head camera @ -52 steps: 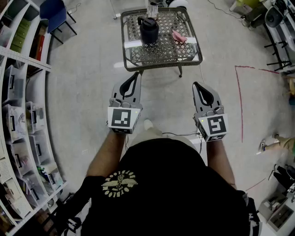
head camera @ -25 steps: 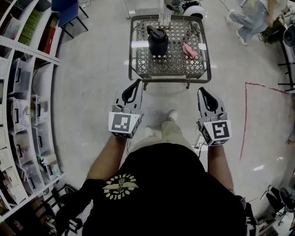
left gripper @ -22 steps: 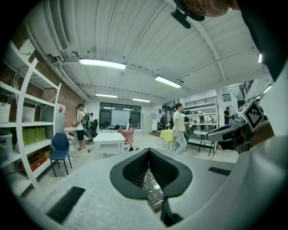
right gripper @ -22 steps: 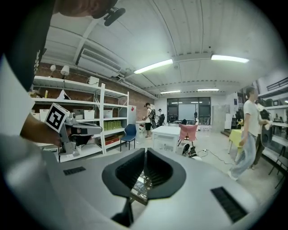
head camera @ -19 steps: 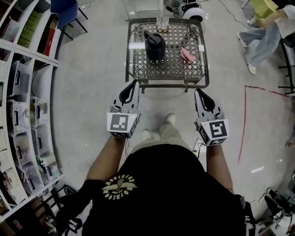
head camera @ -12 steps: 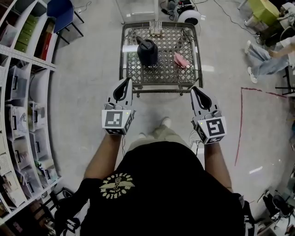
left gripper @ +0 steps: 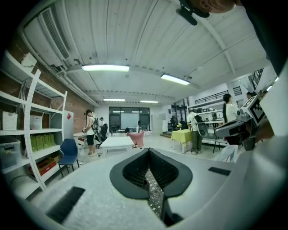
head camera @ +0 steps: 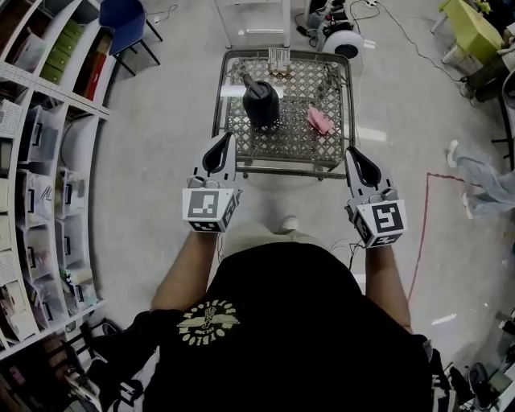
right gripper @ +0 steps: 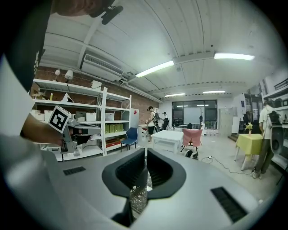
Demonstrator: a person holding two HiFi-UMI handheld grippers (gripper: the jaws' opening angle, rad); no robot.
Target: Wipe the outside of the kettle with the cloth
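A dark kettle (head camera: pixel 261 101) with a lid and handle stands upright on the metal mesh table (head camera: pixel 241 149), left of centre. Right of it on the mesh lies a crumpled pink cloth (head camera: pixel 321 121). My left gripper (head camera: pixel 223 138) is shut and empty, its tip over the table's near left edge, short of the kettle. By the near right corner my right gripper (head camera: pixel 352 151) is also shut with nothing in it. In the left gripper view (left gripper: pixel 148 151) and the right gripper view (right gripper: pixel 145 151) the jaws meet, and only mesh shows below them.
White shelving (head camera: pixel 48 161) with bins lines the left side, with a blue chair (head camera: pixel 125 16) at its far end. A white round device (head camera: pixel 344 42) and cables lie beyond the table. A person's legs (head camera: pixel 487 181) and a red floor line (head camera: pixel 425 217) are at the right.
The table, kettle and cloth have come closer as the person walked up. Both shut grippers have gone forward to the table's near edge.
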